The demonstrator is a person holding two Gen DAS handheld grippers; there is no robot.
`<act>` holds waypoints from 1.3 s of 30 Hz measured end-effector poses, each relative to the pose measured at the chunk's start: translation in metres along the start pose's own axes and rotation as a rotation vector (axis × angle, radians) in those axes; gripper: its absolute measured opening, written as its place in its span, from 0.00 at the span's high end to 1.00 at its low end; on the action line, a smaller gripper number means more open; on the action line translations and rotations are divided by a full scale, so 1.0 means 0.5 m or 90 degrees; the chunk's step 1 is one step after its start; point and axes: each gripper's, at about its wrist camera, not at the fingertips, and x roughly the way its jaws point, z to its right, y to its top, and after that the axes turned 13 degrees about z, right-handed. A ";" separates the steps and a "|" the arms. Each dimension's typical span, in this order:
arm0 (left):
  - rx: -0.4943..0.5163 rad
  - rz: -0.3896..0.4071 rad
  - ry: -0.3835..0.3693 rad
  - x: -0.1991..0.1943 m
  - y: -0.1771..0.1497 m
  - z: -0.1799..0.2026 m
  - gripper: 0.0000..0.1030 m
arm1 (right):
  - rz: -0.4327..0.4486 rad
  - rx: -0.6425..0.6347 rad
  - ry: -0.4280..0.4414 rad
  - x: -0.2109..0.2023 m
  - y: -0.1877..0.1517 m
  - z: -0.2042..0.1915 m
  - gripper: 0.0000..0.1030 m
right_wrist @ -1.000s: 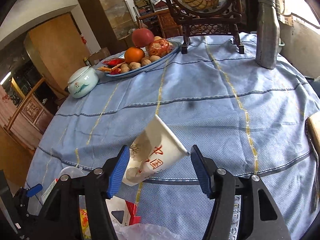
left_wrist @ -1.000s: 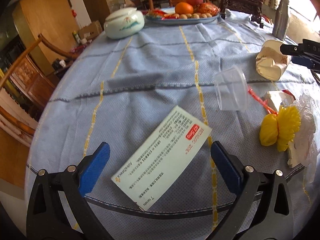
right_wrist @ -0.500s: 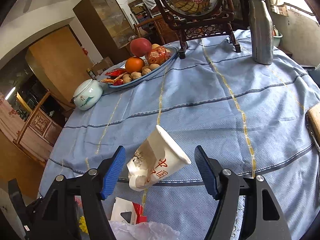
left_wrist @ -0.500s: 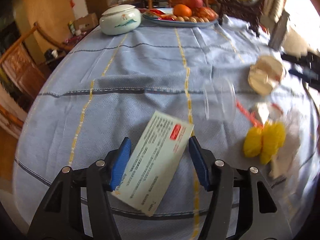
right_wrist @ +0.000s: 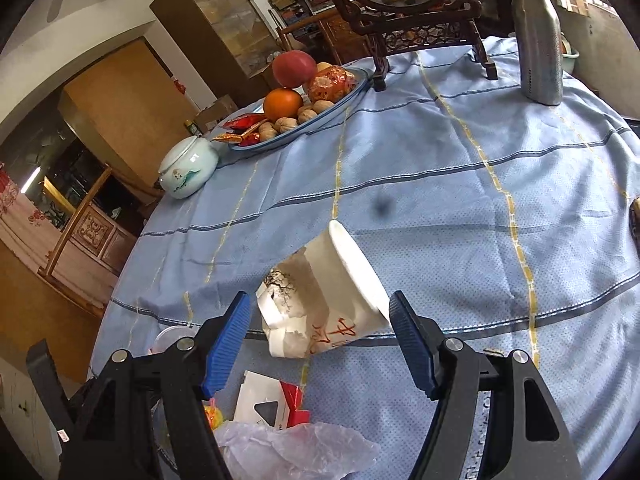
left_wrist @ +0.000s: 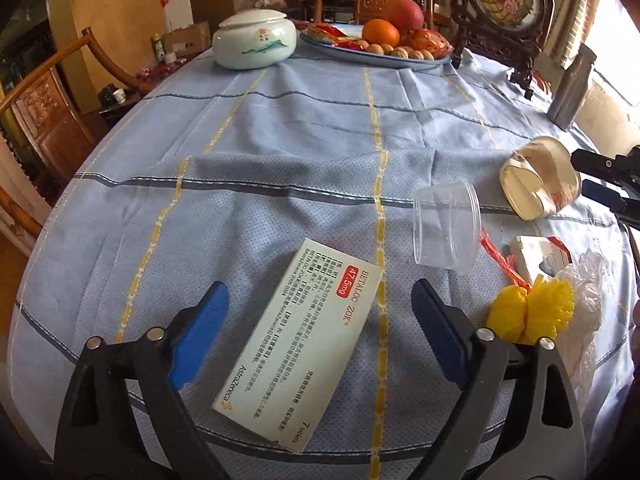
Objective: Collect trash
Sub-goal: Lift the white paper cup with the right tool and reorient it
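Observation:
A white medicine box [left_wrist: 302, 342] lies flat on the blue tablecloth between the open fingers of my left gripper [left_wrist: 320, 320], not touched. A clear plastic cup [left_wrist: 448, 226] lies on its side beyond it. Yellow mesh trash [left_wrist: 528, 314], a white-and-red carton [left_wrist: 538, 254] and a clear plastic bag [left_wrist: 588, 300] lie to the right. A crushed white paper cup [right_wrist: 324, 304] lies on its side between the open fingers of my right gripper [right_wrist: 320, 340]; it also shows in the left wrist view [left_wrist: 538, 178]. The carton [right_wrist: 272, 398] and bag [right_wrist: 304, 448] lie below it.
A fruit plate [left_wrist: 372, 56] and a lidded porcelain jar [left_wrist: 254, 42] stand at the far side. A framed picture on a carved stand [right_wrist: 404, 12] and a metal bottle [right_wrist: 538, 36] stand at the far right. Wooden chairs [left_wrist: 44, 112] ring the round table.
My left gripper closed partly around the medicine box half a second ago and has opened wide again. My right gripper has moved slightly closer to the paper cup.

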 end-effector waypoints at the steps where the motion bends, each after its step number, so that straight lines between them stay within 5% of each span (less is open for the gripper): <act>1: -0.003 -0.004 -0.004 0.002 0.000 -0.001 0.11 | -0.006 0.007 0.004 0.004 -0.001 0.004 0.32; 9: -0.043 -0.015 -0.014 0.010 0.001 -0.020 0.07 | -0.047 0.002 0.015 0.035 -0.024 -0.013 0.31; 13: -0.077 -0.023 -0.025 0.016 0.001 -0.035 0.07 | -0.048 0.001 -0.031 0.060 -0.023 0.007 0.63; 15: -0.079 -0.021 -0.028 0.014 0.000 -0.036 0.07 | -0.025 0.011 -0.067 0.059 -0.010 0.030 0.62; 19: -0.066 -0.021 -0.029 0.012 -0.001 -0.029 0.07 | 0.008 0.014 -0.108 0.047 0.007 0.058 0.54; 25: -0.055 -0.017 -0.026 0.008 -0.002 -0.024 0.07 | -0.006 0.075 -0.023 0.038 -0.002 0.058 0.24; 32: -0.061 -0.013 -0.021 0.009 0.002 -0.026 0.07 | -0.015 0.100 0.016 0.049 -0.006 0.047 0.14; 39: -0.053 -0.014 -0.027 0.009 0.001 -0.023 0.07 | -0.025 0.030 -0.047 0.091 0.028 -0.020 0.08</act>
